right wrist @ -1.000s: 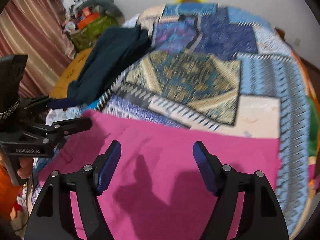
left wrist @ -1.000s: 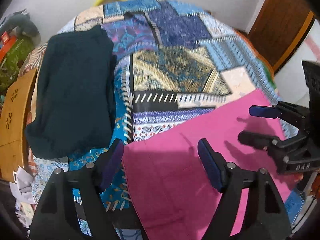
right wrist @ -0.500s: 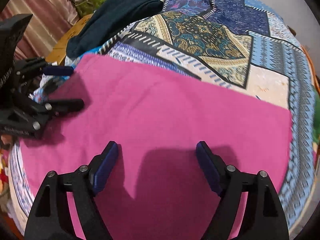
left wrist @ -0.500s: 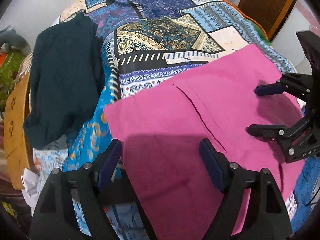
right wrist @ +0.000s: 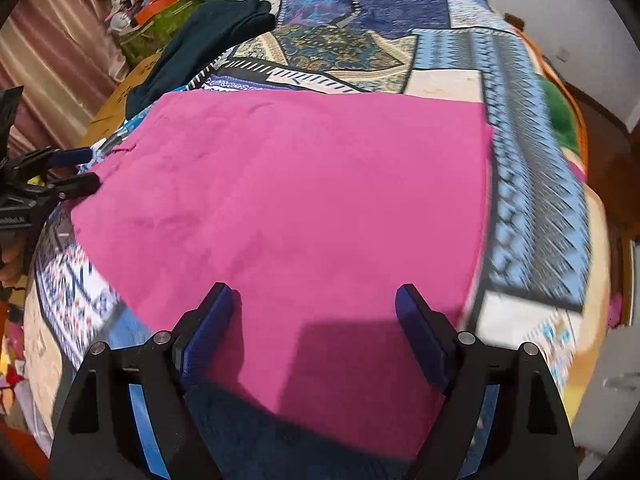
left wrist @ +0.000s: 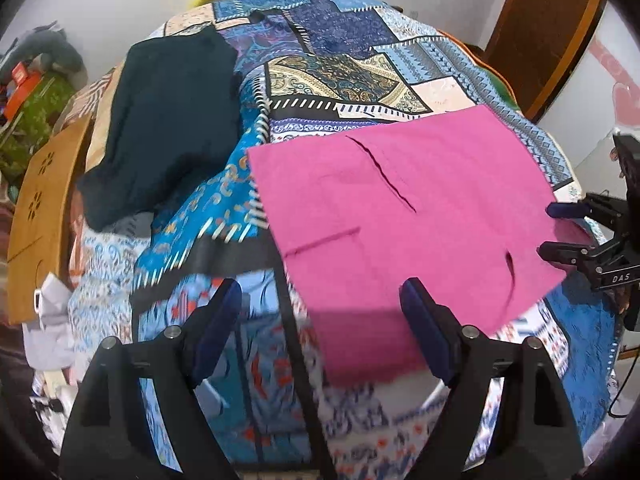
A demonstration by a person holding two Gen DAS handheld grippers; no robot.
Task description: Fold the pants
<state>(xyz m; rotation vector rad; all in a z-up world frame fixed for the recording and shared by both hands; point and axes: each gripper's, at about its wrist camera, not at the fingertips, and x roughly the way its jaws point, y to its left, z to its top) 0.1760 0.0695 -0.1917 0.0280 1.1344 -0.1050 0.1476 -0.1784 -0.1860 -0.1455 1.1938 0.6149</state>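
Pink pants (left wrist: 400, 208) lie folded flat in a rough rectangle on a patchwork bedspread (left wrist: 340, 40). My left gripper (left wrist: 320, 292) hovers over their near left corner and the bed's edge; its jaws are opening and press on nothing. At the right edge of this view, my right gripper (left wrist: 560, 228) hangs beside the pants' right side. In the right wrist view the pants (right wrist: 300, 200) fill the middle. My right gripper (right wrist: 316, 296) floats above their near edge, jaws opening, with no cloth pinched. My left gripper (right wrist: 76, 168) shows at the far left.
A dark teal garment (left wrist: 168, 120) lies folded at the bed's left side. A wooden panel (left wrist: 36, 216) stands beyond the left edge, with clutter (right wrist: 160, 0) and a curtain (right wrist: 48, 60) behind. A brown door (left wrist: 548, 32) is at the back right.
Both grippers have drawn back toward the bed's near edge, so more of the pink pants shows ahead of them. Both pairs of jaws stand a little wider than before.
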